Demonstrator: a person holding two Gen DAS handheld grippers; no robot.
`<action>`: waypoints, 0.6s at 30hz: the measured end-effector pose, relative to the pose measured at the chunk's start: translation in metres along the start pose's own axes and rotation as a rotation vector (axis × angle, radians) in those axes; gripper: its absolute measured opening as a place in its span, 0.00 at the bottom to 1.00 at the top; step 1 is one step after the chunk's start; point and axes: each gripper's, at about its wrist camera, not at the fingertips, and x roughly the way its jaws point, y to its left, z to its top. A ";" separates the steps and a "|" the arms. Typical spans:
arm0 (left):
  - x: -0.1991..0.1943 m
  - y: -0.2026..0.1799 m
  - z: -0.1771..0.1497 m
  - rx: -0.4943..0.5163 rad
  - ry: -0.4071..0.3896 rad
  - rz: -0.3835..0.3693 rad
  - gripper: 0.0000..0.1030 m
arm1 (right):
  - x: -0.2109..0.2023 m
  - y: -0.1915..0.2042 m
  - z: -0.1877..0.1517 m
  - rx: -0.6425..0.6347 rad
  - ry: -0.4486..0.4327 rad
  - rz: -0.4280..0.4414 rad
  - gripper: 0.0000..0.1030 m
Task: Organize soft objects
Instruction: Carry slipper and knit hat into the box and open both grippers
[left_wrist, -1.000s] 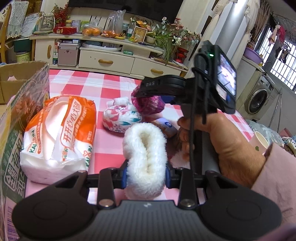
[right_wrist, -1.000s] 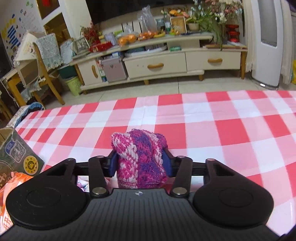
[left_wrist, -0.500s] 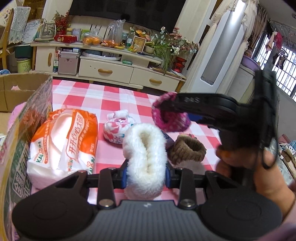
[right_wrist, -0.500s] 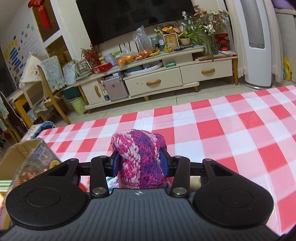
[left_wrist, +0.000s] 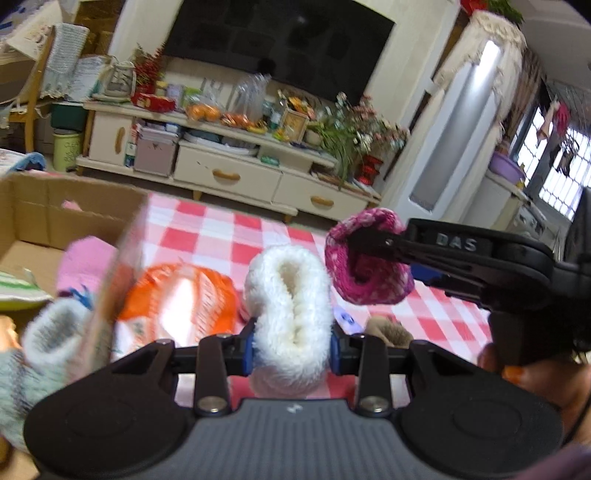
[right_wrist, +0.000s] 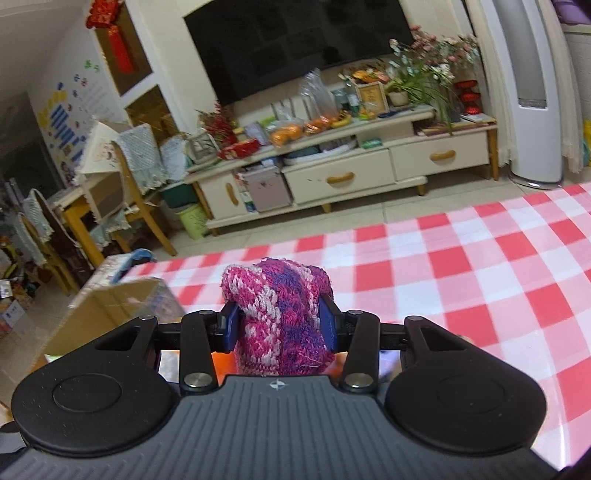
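From the left wrist camera, the left gripper has its fingers closed on a fluffy white sock, which stands up between the blue pads above the surface with its red and white checked cloth. To the right, the right gripper reaches in from the side, its fingers clamped on a pink knitted sock held in the air just beside the white one. At the left is an open cardboard box with a pale grey sock and something pink inside; its near wall is blurred. An orange and white tissue pack lies on the cloth just beyond the box wall, and a brown knitted thing lies partly hidden behind the left gripper's right finger.

From the right wrist camera, the right gripper pinches the pink and purple knitted sock firmly between its blue pads, with the sock bulging above the fingers. A corner of the cardboard box shows low at the left, at the edge of the checked surface. A bit of orange shows under the fingers
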 end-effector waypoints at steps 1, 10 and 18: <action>-0.004 0.004 0.002 -0.005 -0.016 0.008 0.33 | 0.001 0.006 0.002 -0.003 -0.003 0.013 0.52; -0.033 0.058 0.028 -0.085 -0.135 0.135 0.33 | 0.018 0.067 0.010 -0.041 -0.022 0.141 0.52; -0.041 0.111 0.042 -0.204 -0.185 0.305 0.34 | 0.057 0.128 0.005 -0.086 0.016 0.245 0.53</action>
